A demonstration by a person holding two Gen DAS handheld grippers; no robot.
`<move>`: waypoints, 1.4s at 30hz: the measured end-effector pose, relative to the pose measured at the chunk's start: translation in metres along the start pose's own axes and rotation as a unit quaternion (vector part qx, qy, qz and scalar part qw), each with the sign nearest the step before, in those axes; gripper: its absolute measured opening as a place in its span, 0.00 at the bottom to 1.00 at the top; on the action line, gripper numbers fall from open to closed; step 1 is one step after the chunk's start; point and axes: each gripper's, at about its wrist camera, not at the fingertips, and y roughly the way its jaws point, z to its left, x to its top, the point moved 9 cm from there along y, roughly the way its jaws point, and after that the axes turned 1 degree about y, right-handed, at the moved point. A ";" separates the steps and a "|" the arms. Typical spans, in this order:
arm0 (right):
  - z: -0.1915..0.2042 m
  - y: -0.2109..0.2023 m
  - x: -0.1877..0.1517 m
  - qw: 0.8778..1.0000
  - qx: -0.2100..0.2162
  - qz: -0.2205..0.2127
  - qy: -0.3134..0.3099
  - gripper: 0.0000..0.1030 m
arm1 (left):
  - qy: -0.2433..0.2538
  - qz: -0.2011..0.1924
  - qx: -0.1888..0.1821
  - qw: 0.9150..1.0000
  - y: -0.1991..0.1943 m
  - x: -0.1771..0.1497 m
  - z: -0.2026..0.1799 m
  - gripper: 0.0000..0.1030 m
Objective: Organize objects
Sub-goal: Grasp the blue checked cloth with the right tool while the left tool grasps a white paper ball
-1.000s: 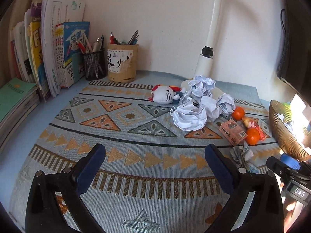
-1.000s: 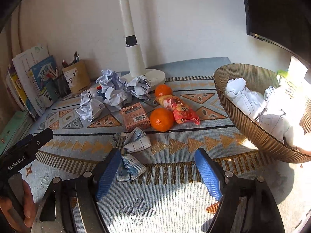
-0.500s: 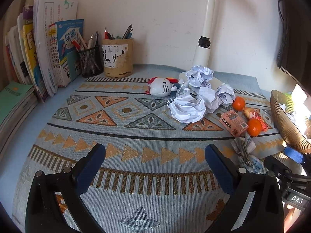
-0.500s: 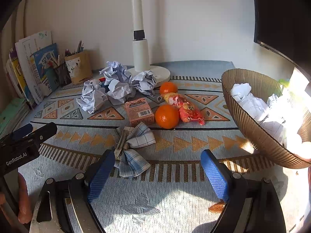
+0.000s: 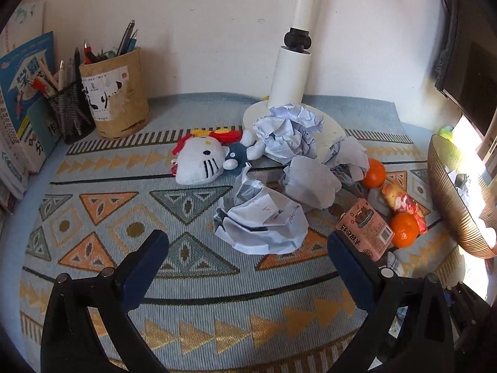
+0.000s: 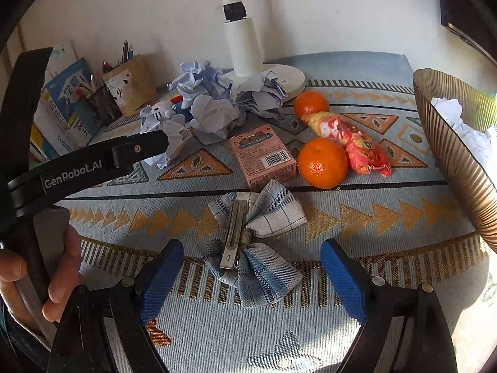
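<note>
On the patterned mat (image 6: 357, 217), the gold ribbed bowl (image 6: 450, 143) at the right edge already holds crumpled paper, so the loose balls by the lamp base (image 5: 289, 80) probably belong there too. The left gripper (image 5: 247, 250) hangs with its jaws wide and empty, framing the nearest crumpled paper ball (image 5: 264, 223); the ball lies just beyond the pads, not yet between them. To take it well, lower until both pads flank its broad middle, then close gently, since paper gives. It is lumpy, its longer spread running roughly side to side across the jaws, though the folds make that hard to judge. The right gripper (image 6: 251, 275) also stands wide and empty over the plaid bow clip (image 6: 257, 236). Its metal bar (image 6: 234, 233) runs front to back, tilted slightly right at the far end.
</note>
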 end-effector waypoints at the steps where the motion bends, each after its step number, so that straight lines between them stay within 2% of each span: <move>1: 0.000 0.000 0.001 1.000 0.004 0.000 0.004 0.86 | 0.002 -0.001 0.004 1.000 0.005 0.002 0.000 0.99; 3: 0.003 0.001 0.002 1.000 0.010 -0.002 0.005 0.85 | -0.003 0.000 0.009 1.000 0.014 0.005 0.000 0.98; 4: 0.004 0.002 0.002 1.000 -0.003 -0.005 -0.004 0.77 | -0.005 0.003 0.005 1.000 0.017 0.006 -0.001 0.97; 5: 0.006 0.002 0.003 1.000 -0.018 -0.008 -0.015 0.71 | -0.007 0.004 0.000 1.000 0.019 0.007 -0.001 0.91; 7: 0.012 0.004 0.002 0.998 -0.043 -0.009 -0.042 0.54 | -0.009 0.010 -0.006 1.000 0.023 0.005 -0.002 0.70; 8: 0.017 0.005 0.001 0.997 -0.047 -0.009 -0.056 0.49 | -0.009 0.014 -0.008 1.000 0.024 0.004 -0.002 0.62; 10: 0.022 0.004 0.001 0.996 -0.052 -0.015 -0.073 0.25 | -0.007 -0.002 -0.013 1.000 0.017 0.006 -0.003 0.57; 13: 0.020 -0.001 0.002 0.997 -0.032 -0.024 -0.067 0.23 | -0.013 -0.005 -0.020 1.000 0.008 0.001 -0.003 0.56; 17: 0.023 -0.038 0.003 0.994 0.027 -0.083 -0.070 0.22 | -0.019 -0.010 -0.026 0.999 -0.018 -0.014 -0.006 0.56; 19: 0.019 -0.056 -0.003 0.991 0.020 -0.101 -0.085 0.22 | -0.016 -0.018 -0.024 0.999 -0.038 -0.024 -0.010 0.56; 25: -0.007 -0.085 -0.027 0.992 0.020 -0.086 -0.088 0.23 | -0.023 -0.036 -0.061 0.997 -0.081 -0.062 -0.028 0.56; 28: -0.017 -0.083 -0.037 0.995 0.034 -0.063 -0.067 0.23 | -0.012 -0.048 -0.050 0.998 -0.086 -0.071 -0.035 0.56; 32: -0.027 -0.077 -0.049 0.996 -0.006 -0.048 -0.081 0.24 | 0.000 -0.060 -0.047 0.997 -0.085 -0.077 -0.039 0.56; 33: -0.028 -0.074 -0.051 0.996 -0.010 -0.043 -0.083 0.31 | 0.000 -0.066 -0.045 0.997 -0.087 -0.077 -0.038 0.56; 34: -0.031 -0.071 -0.053 0.996 -0.013 -0.037 -0.079 0.45 | -0.001 -0.073 -0.048 0.996 -0.089 -0.076 -0.038 0.57; 36: -0.039 -0.068 -0.056 0.997 -0.019 -0.032 -0.066 0.65 | -0.005 -0.076 -0.056 0.995 -0.090 -0.076 -0.037 0.57; 37: -0.042 -0.070 -0.059 0.997 -0.022 -0.035 -0.059 0.67 | -0.007 -0.075 -0.058 0.995 -0.090 -0.077 -0.037 0.57; 41: -0.044 -0.071 -0.073 0.999 0.018 -0.017 -0.021 0.69 | -0.010 -0.082 -0.058 0.995 -0.092 -0.076 -0.036 0.57; 42: -0.043 -0.072 -0.075 0.999 0.011 -0.022 -0.022 0.68 | -0.009 -0.084 -0.057 0.995 -0.093 -0.076 -0.036 0.57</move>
